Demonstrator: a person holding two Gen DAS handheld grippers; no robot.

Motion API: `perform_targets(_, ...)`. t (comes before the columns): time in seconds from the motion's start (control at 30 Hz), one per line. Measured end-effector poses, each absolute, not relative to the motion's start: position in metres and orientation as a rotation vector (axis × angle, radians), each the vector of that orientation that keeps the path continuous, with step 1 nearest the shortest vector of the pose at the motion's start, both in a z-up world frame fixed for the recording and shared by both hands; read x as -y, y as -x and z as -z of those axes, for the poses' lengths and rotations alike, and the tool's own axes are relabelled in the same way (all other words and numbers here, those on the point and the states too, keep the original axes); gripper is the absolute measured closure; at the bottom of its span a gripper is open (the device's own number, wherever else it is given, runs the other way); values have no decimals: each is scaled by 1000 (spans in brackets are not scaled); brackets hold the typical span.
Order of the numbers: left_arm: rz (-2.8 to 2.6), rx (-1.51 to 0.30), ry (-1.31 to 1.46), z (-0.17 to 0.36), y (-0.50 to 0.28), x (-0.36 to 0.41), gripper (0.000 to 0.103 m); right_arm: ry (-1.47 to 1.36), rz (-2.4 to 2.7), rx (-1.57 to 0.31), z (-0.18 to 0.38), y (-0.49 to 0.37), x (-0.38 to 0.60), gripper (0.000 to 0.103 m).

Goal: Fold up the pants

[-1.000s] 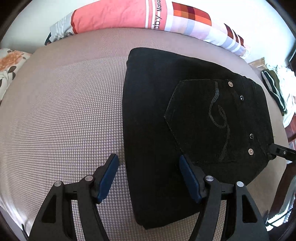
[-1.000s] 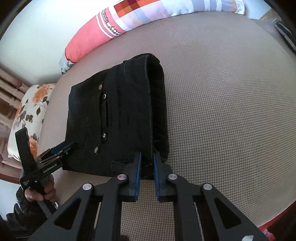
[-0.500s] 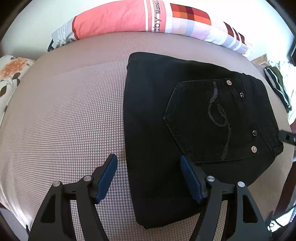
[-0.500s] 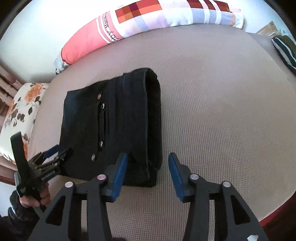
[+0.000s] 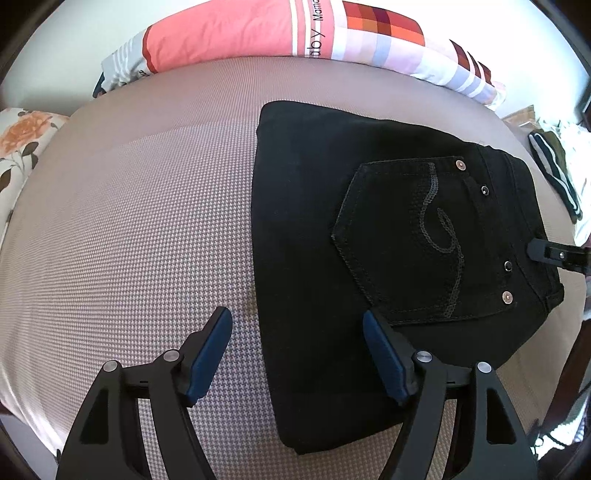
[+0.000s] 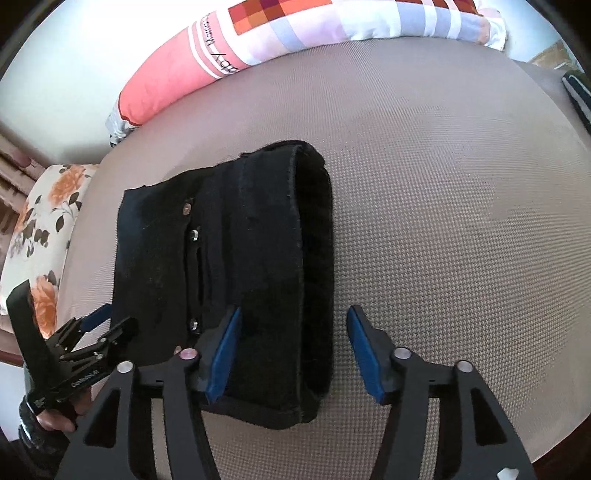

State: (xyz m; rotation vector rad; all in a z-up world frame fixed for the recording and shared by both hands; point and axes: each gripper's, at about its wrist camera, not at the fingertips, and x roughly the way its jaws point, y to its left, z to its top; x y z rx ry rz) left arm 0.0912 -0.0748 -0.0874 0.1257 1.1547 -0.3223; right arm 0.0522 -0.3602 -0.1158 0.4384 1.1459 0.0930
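Black pants [image 5: 369, 240] lie folded into a compact rectangle on the beige mattress [image 5: 129, 240], back pocket with stitched swirl facing up. My left gripper [image 5: 297, 354] is open and empty, hovering over the near left edge of the pants. In the right wrist view the folded pants [image 6: 240, 266] show their thick folded edge at the right. My right gripper [image 6: 293, 350] is open and empty, its fingers astride the near end of that edge. The left gripper [image 6: 105, 325] shows at the far left, the right gripper's tip [image 5: 554, 254] at the waistband.
A long coral and checked pillow [image 5: 295, 33] lies along the far side of the mattress. A floral cushion [image 5: 18, 147] sits at the left. Striped clothing [image 5: 554, 173] lies off the right side. The mattress front edge is near in the right wrist view [image 6: 554, 424].
My right gripper was shut on the folded edge of the pants one second ago; it has opened wide and let go. The left gripper stayed open and barely moved.
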Motion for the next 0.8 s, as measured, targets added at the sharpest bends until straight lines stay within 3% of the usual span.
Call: perform_targets(0.8,465,-1268,134,92,-140,46,29,-673,-379,-1172,149,-66,396,44)
